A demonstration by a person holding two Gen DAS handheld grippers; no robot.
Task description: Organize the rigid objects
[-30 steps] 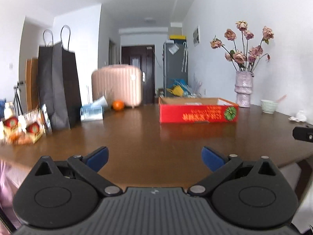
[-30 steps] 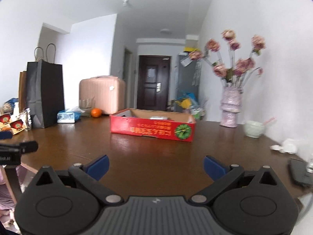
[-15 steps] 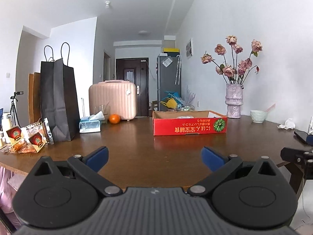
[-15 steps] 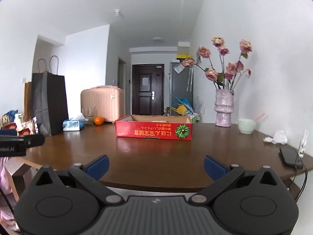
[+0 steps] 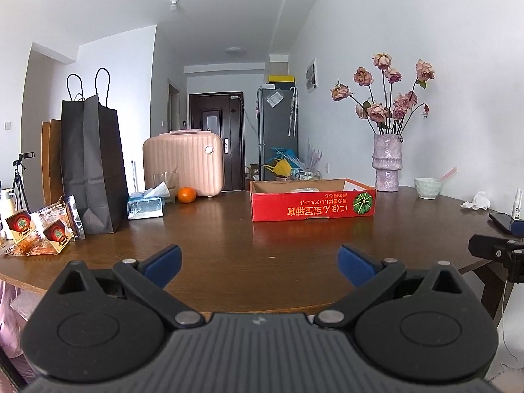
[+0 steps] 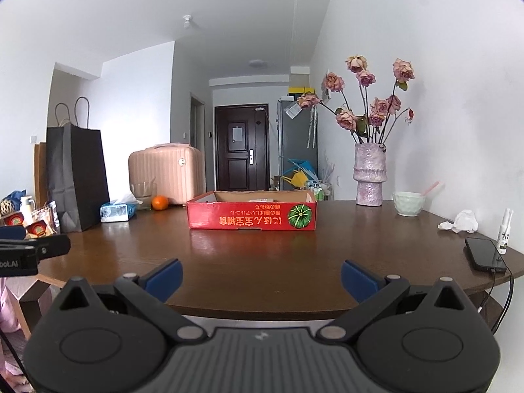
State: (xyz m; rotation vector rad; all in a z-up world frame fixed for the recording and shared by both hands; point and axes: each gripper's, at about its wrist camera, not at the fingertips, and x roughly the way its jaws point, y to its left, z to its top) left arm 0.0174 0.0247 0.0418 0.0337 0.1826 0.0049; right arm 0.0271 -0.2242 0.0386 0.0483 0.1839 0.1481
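A shallow red cardboard box (image 5: 312,202) stands on the brown table (image 5: 229,249); it also shows in the right wrist view (image 6: 251,214). Something pale lies inside it, mostly hidden by its wall. My left gripper (image 5: 258,262) is open and empty at the table's near edge, well short of the box. My right gripper (image 6: 260,278) is open and empty, also at the near edge. An orange (image 5: 187,194), a tissue pack (image 5: 145,205), snack packets (image 5: 39,229), a bowl (image 6: 408,203), a small spray bottle (image 6: 503,231) and a phone (image 6: 484,253) lie around the table.
A black paper bag (image 5: 90,163) stands at the left, a pink vase of dried roses (image 5: 387,162) at the back right by the wall, a pink suitcase (image 5: 183,162) behind the table. A crumpled tissue (image 6: 461,222) lies at the right.
Both grippers have pulled back from the table and lifted slightly; the box and other objects look farther away. Both stay open and empty.
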